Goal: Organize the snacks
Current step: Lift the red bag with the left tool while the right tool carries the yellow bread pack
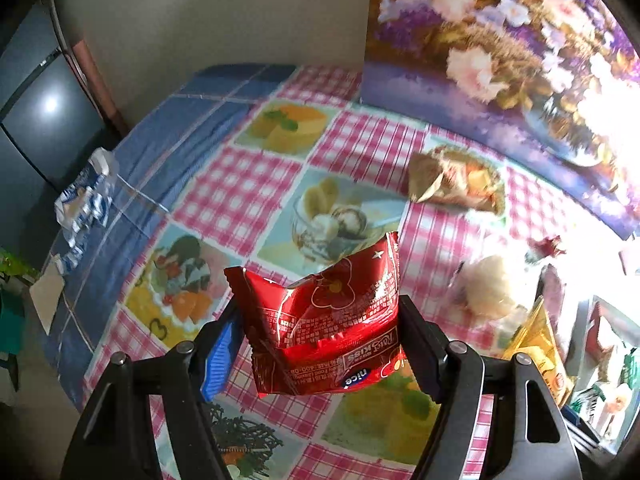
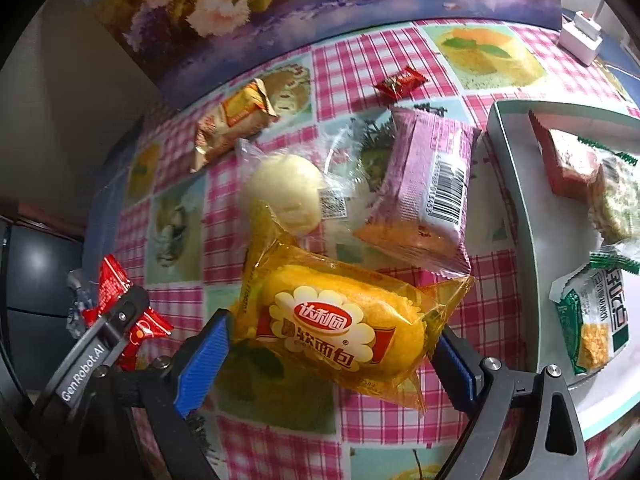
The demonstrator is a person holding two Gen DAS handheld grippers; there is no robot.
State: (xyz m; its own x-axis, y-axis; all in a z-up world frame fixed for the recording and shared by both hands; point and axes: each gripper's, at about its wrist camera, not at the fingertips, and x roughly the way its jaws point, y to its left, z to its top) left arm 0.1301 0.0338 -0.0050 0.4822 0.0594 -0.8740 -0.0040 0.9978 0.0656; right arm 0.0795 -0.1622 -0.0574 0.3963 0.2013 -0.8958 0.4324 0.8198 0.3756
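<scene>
My left gripper is shut on a red snack packet and holds it above the checked tablecloth; it also shows in the right wrist view at the lower left. My right gripper is shut on a yellow soft-bread packet, just left of a white tray. The tray holds a red-pink packet, a green-flecked snack and a green-white packet. On the cloth lie a pink packet, a clear-wrapped pale bun, an orange-brown packet and a small red candy.
A flower picture leans on the wall behind the table. A blue-white wrapper lies at the table's left edge. A white charger sits at the back right. A dark cabinet stands left of the table.
</scene>
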